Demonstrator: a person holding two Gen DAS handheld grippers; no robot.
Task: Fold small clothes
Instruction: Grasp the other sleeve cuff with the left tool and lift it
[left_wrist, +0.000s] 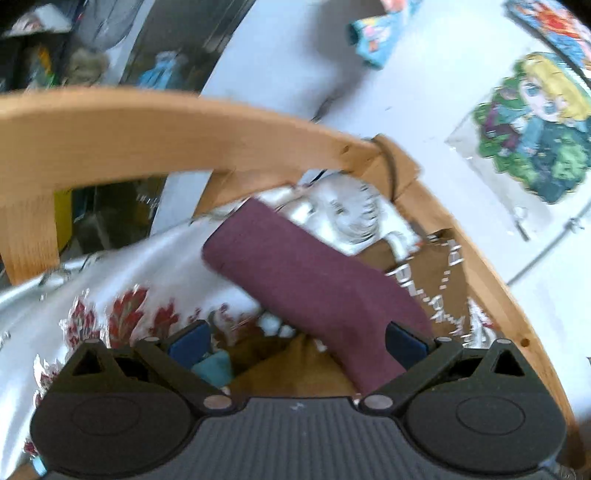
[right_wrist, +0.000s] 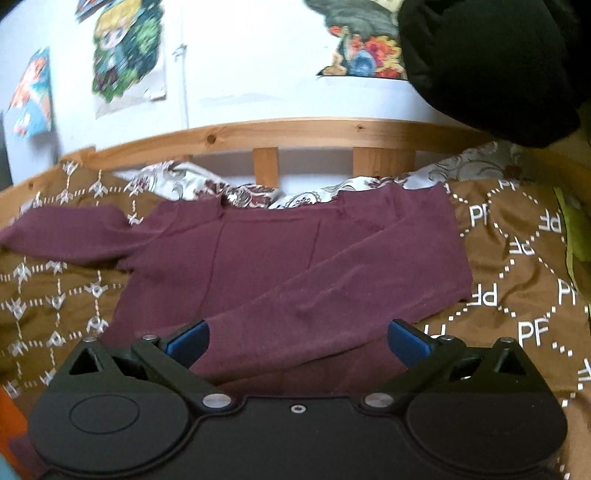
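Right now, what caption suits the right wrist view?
Open right gripper above a maroon top, one sleeve folded across.

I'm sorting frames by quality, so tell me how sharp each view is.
Left wrist view: heavy motion smear on the curved wooden bed rail and the maroon knit sleeve; fisheye bends the rail. Right wrist view: milder softness; the maroon knit sweater and brown patterned blanket read clearly.

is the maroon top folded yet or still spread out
Partly folded: the maroon top lies flat on the brown blanket, one sleeve across its front, the other outstretched.
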